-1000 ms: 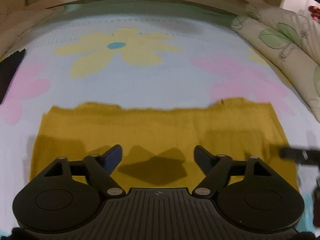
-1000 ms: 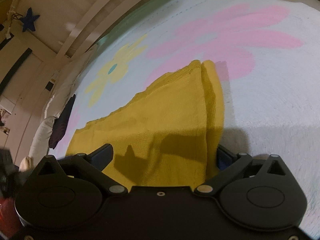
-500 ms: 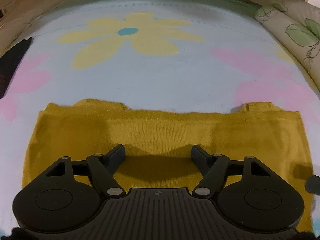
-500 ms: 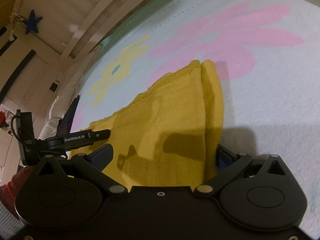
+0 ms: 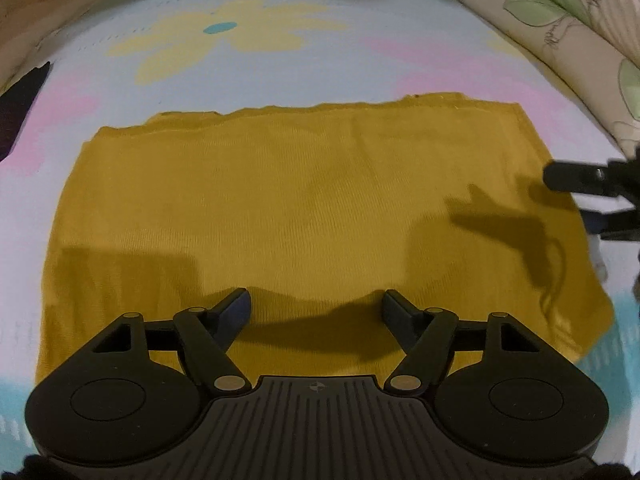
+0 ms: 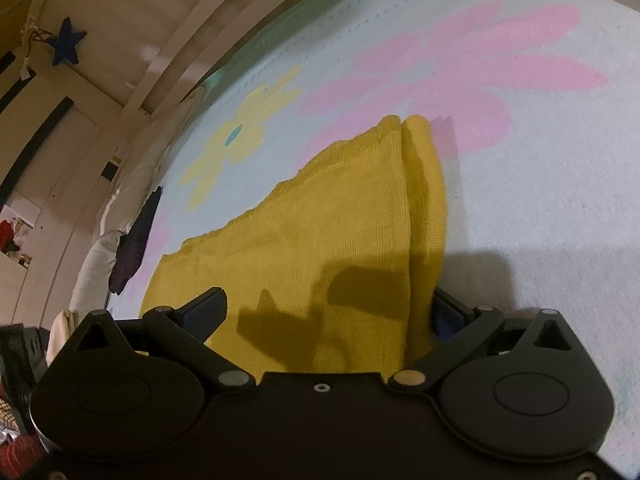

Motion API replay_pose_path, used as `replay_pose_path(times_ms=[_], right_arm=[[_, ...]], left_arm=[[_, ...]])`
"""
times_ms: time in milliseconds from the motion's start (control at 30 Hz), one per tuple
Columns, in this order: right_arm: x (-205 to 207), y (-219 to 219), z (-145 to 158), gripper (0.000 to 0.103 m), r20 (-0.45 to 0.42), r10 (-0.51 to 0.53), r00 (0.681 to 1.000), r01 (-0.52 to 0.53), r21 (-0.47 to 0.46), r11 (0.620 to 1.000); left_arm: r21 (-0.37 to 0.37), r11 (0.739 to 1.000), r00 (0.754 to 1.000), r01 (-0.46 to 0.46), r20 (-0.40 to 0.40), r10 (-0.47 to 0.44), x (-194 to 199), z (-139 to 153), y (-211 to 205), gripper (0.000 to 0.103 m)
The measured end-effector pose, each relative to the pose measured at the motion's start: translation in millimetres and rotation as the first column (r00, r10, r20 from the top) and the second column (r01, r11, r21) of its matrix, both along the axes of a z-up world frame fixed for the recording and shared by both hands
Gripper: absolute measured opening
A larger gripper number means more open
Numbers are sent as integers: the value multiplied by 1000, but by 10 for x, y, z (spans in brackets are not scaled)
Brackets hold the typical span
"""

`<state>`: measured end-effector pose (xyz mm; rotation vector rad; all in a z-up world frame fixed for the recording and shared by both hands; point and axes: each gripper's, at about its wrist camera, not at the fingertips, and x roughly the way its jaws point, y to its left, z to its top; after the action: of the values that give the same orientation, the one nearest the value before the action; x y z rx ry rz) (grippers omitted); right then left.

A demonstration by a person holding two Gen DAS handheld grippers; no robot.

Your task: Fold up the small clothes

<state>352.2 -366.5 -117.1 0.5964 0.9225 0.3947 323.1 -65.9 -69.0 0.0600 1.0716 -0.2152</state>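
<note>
A mustard-yellow knit garment [image 5: 304,208] lies folded flat on a pale blue bedspread with flower prints [image 5: 280,76]. My left gripper [image 5: 316,312] is open and empty, low over the garment's near edge. My right gripper [image 6: 328,312] is open, its jaws set around the garment's right folded edge [image 6: 424,208]; its right finger is partly hidden behind the cloth. The right gripper also shows at the right edge of the left wrist view [image 5: 592,184], beside the garment's right side.
A leaf-print pillow [image 5: 568,40] lies along the right of the bed. A dark cloth [image 6: 136,240] lies at the bed's left edge by white pillows. A wooden bed frame [image 6: 168,40] runs along the far side.
The left gripper has pulled back and risen, so more of the garment shows. The right gripper stays at the garment's right edge, and the left gripper has left the right wrist view.
</note>
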Motion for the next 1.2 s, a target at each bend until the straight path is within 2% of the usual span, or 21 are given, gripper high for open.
replay_pose_path(times_ms=[200, 400, 533, 567, 600, 633, 667, 700, 767, 933, 1067, 1167, 1200], right_arm=[[-21, -2, -7, 103, -2, -7, 1000, 7, 8, 1000], [15, -3, -14, 103, -11, -11, 1000, 11, 21, 1000], [17, -5, -18, 100, -11, -16, 1000, 16, 24, 1000], [7, -20, -13, 92, -11, -17, 1000, 17, 6, 1000], [6, -27, -1, 76, -14, -21, 1000, 21, -14, 1000], [6, -44, 7, 68, -21, -28, 999, 27, -33, 999], [6, -69, 8, 52, -32, -35, 999, 34, -41, 999], [9, -97, -10, 30, -48, -36, 998, 35, -26, 999], [2, -137, -51, 28, -67, -46, 997, 46, 7, 999], [17, 12, 102, 27, -45, -37, 998, 34, -66, 997], [12, 158, 268, 26, -22, -34, 999, 32, -82, 996], [-1, 256, 348, 26, -20, -33, 999, 31, -97, 995], [-6, 303, 375, 26, -16, -28, 999, 26, -102, 994]], left_arm=[[-45, 998, 999, -37, 27, 38, -71, -3, 88, 71], [-59, 998, 999, 0, 40, 2, -150, 10, -21, 71], [-91, 996, 999, -24, 24, 26, -99, 50, 96, 71], [-98, 994, 999, -38, 22, 40, -64, 62, 140, 71], [-104, 993, 998, -52, 20, 54, -26, 72, 192, 71], [-113, 992, 998, -64, 17, 66, 10, 81, 247, 71], [-124, 989, 997, -74, 15, 77, 41, 88, 301, 71], [-138, 987, 996, -83, 13, 86, 60, 93, 342, 71], [-164, 981, 994, -102, 11, 105, 94, 114, 405, 71], [-197, 974, 993, -109, 18, 115, 269, 128, 380, 71], [-158, 981, 993, -114, 21, 118, 379, 14, 287, 71], [-94, 994, 998, -49, 37, 53, 390, 12, 214, 72], [-109, 992, 997, -59, 34, 63, 393, 28, 241, 71]])
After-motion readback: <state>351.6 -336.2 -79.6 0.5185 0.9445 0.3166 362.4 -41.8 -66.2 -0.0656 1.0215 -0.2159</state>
